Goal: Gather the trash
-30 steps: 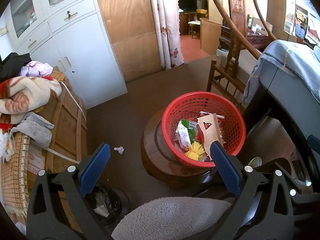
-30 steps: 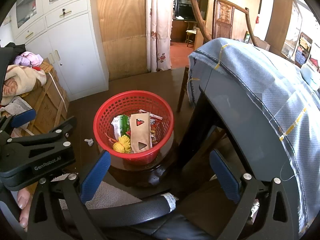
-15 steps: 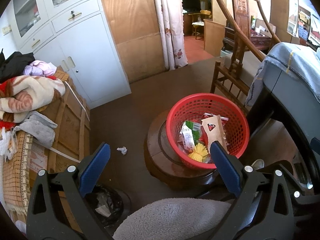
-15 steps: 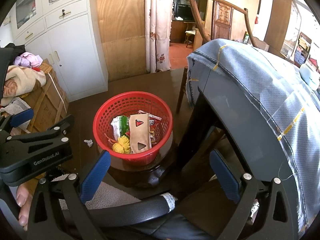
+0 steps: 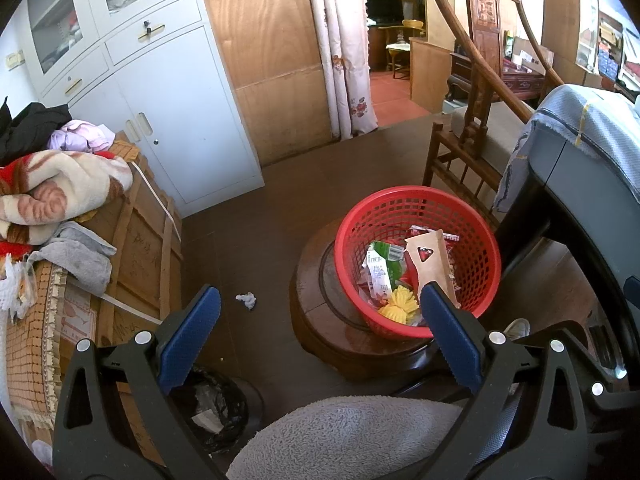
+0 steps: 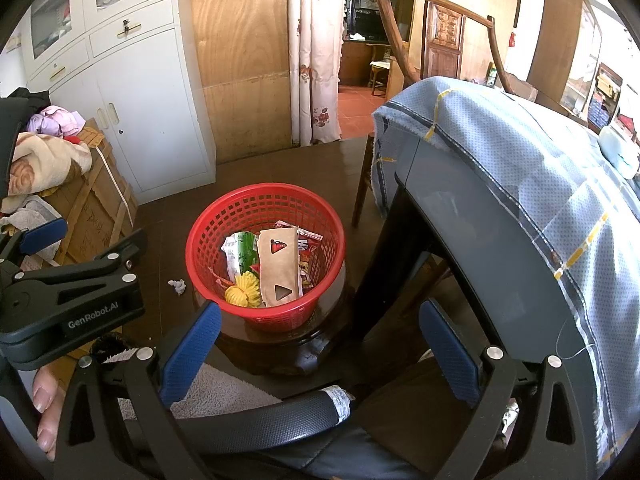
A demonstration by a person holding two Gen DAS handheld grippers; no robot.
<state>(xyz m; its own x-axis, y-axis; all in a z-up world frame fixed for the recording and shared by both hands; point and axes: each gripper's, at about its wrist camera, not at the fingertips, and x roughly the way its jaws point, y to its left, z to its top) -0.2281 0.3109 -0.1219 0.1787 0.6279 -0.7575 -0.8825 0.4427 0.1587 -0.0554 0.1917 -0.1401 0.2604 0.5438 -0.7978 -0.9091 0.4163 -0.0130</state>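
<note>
From the left wrist view, the left gripper [image 5: 318,340] hung with its blue pads spread wide apart and nothing between them. The crumpled white paper scrap [image 5: 246,300] lay on the dark floor just ahead of it, a touch toward the left pad, between the wooden crate [image 5: 136,248] and the round wooden stand [image 5: 320,320]. The red basket [image 5: 476,240] sat on that stand, ahead and to the right, already holding wrappers and a brown card. A black-lined bin [image 5: 212,404] showed low down by the left pad, something the other camera barely caught.

From the right wrist view, the right gripper [image 6: 318,354] was likewise gaping and empty, aimed at the red basket [image 6: 204,248]. The paper scrap [image 6: 177,286] lay off to its left, beyond the basket, with the left gripper [image 6: 60,276] on that side. The left looked the nearer for a straight downward reach. The scrap was a wad, with no long axis to line up on.
</note>
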